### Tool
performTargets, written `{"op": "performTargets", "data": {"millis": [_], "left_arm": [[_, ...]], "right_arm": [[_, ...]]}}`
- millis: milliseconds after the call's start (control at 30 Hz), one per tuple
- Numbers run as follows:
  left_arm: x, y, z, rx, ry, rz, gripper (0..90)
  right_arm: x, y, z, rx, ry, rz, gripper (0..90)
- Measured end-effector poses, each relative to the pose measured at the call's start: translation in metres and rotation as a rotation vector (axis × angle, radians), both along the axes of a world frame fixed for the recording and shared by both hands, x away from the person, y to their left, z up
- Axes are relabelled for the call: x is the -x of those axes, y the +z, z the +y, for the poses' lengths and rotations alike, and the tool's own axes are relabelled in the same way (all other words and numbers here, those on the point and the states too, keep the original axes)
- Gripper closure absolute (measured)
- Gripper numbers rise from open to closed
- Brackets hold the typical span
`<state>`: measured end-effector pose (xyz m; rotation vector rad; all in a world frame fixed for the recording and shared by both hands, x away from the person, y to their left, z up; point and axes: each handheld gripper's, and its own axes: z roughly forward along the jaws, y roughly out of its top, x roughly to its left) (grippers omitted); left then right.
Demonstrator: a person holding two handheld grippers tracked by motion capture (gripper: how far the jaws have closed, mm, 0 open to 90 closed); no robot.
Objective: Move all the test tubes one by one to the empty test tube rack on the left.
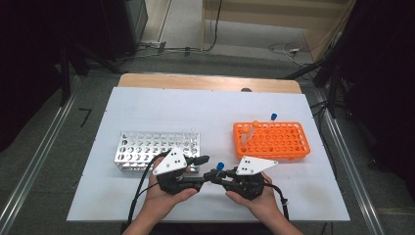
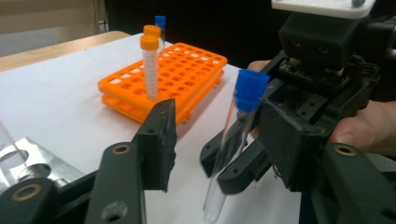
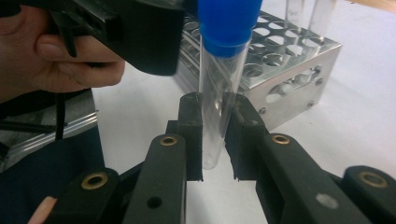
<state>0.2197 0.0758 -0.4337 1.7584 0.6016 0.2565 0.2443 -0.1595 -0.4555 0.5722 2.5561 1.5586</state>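
Observation:
A clear tube with a blue cap (image 1: 220, 166) stands upright between the two grippers near the table's front edge. My right gripper (image 3: 214, 135) is shut on the tube's lower half (image 3: 215, 107), pads pressing on both sides. My left gripper (image 2: 218, 111) stands around the blue cap (image 2: 250, 89). Its right jaw is close against the cap and its left jaw is well apart from it, so the gripper is open. In the high view the left gripper (image 1: 209, 168) and right gripper (image 1: 218, 175) meet tip to tip, each held in a hand.
An orange rack (image 1: 274, 142) stands at the right with an orange-capped tube (image 2: 150, 60) and a blue-capped tube (image 2: 160, 23) in it. A silver rack (image 1: 142, 149) stands at the left, with clear uncapped tubes (image 3: 317, 14) at its right end. A white mat (image 1: 195, 110) covers the table.

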Motion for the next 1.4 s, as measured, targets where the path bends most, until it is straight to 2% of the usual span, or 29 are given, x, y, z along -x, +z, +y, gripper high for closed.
{"op": "performTargets", "data": {"millis": [333, 500, 733, 900, 967, 1200, 1400], "left_arm": [[0.001, 0.000, -0.008, -0.015, -0.052, -0.011, 64.5], [0.003, 0.001, -0.010, -0.033, -0.065, -0.031, 73.1], [0.004, 0.001, -0.010, -0.047, -0.053, -0.053, 75.6], [0.002, 0.002, -0.008, -0.035, -0.045, -0.042, 76.2], [0.002, 0.003, -0.006, -0.019, -0.040, -0.038, 76.2], [0.000, 0.004, 0.001, -0.014, -0.018, -0.037, 76.3], [-0.001, 0.006, 0.007, -0.010, 0.001, -0.035, 76.3]], "right_arm": [[0.005, 0.000, 0.009, 0.012, 0.041, 0.011, 75.2], [0.005, 0.000, 0.010, 0.011, 0.049, 0.021, 75.2], [0.004, -0.001, 0.010, 0.007, 0.054, 0.024, 75.1], [0.004, -0.001, 0.009, 0.003, 0.047, 0.013, 73.7], [0.004, 0.000, 0.008, 0.003, 0.055, 0.009, 67.7], [0.001, 0.000, 0.001, -0.007, 0.042, 0.002, 48.1], [-0.004, 0.003, -0.013, -0.026, -0.005, 0.008, 29.9]]}}
